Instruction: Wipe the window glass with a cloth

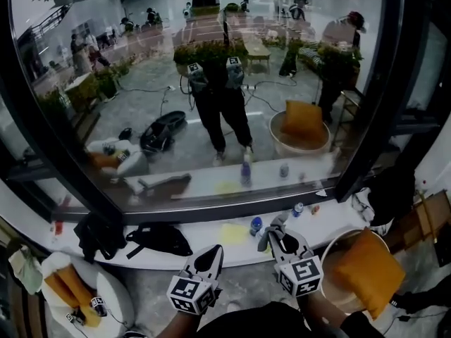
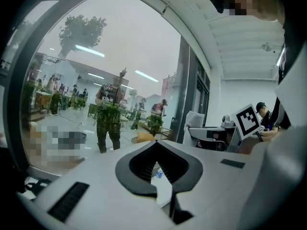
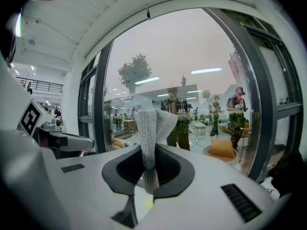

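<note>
1. While the right gripper's (image 3: 149,152) jaws are clamping it, a ribbed grey knitted cloth (image 3: 152,128) is standing folded before the reflection-covered window glass (image 3: 192,56).
2. The left gripper's (image 2: 157,145) jaws are resting closed, empty.

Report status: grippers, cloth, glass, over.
Right gripper shut on cloth. Left gripper shut, empty. Cloth short of window glass. Small bottles on sill below.
</note>
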The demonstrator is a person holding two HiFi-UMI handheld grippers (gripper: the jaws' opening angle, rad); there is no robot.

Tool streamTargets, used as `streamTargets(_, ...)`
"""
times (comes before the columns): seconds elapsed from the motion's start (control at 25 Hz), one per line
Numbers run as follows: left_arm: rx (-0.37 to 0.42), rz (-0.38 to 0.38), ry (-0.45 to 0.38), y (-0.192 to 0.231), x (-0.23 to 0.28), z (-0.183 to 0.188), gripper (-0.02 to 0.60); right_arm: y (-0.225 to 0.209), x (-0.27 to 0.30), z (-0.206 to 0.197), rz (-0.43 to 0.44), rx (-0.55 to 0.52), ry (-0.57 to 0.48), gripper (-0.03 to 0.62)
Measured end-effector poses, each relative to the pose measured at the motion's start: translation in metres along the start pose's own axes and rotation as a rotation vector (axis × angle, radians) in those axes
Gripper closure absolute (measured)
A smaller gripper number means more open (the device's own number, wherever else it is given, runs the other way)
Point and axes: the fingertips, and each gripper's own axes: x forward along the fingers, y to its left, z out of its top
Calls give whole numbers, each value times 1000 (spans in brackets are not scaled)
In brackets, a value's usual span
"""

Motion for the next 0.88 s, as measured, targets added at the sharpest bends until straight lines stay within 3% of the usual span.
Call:
streamTargets(0.32, 0, -35, -35, -50, 21, 15, 575, -23, -36, 10, -3, 4, -20, 542)
streamTargets(0.48, 35, -51, -24, -80, 36, 9, 575, -41, -56, 8, 23, 8, -16, 542)
streamTargets(0.88, 27, -46, -21, -132, 56, 5, 575, -71, -85, -3, 60, 19, -16, 543)
